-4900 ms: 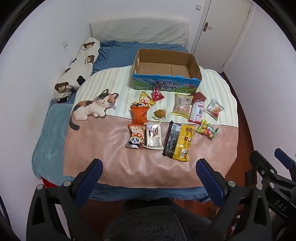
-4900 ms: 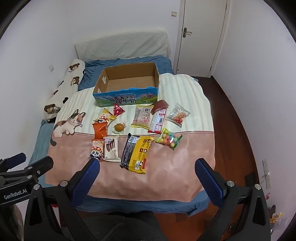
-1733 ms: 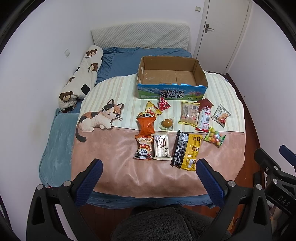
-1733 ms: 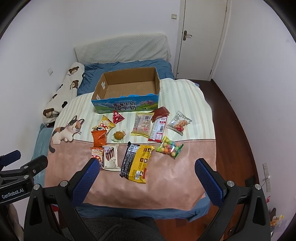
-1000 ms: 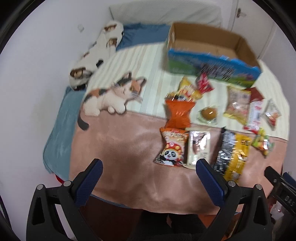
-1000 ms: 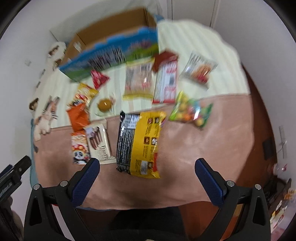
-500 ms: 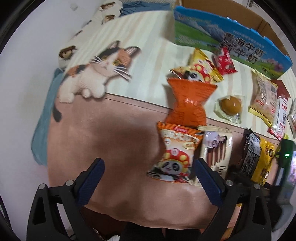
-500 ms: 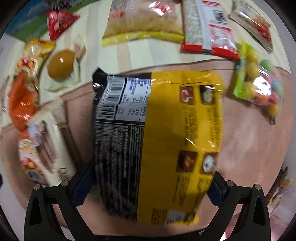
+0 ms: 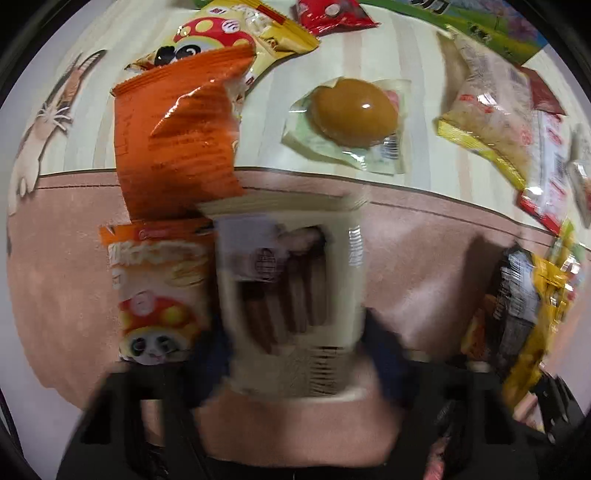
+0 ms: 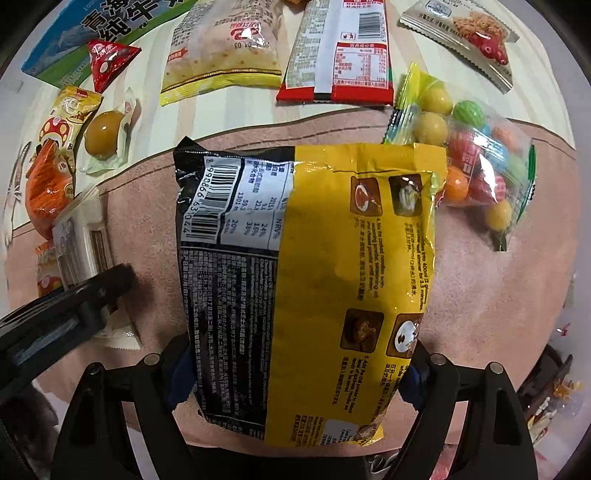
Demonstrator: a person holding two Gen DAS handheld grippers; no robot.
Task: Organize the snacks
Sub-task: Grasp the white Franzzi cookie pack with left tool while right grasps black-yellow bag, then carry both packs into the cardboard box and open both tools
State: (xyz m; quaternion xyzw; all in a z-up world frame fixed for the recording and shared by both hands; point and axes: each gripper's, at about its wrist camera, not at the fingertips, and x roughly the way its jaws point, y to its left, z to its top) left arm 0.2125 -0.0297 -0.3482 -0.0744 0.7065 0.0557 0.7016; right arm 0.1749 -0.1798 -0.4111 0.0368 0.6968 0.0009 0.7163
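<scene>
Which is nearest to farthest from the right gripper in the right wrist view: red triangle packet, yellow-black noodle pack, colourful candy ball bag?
1. yellow-black noodle pack: between the fingers of the right gripper, centre.
2. colourful candy ball bag: beyond the pack's top corner, to the right.
3. red triangle packet: far upper left, beside the blue carton.

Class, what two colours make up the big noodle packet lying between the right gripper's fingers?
Black and yellow: the noodle packet shows best in the right wrist view.
</scene>
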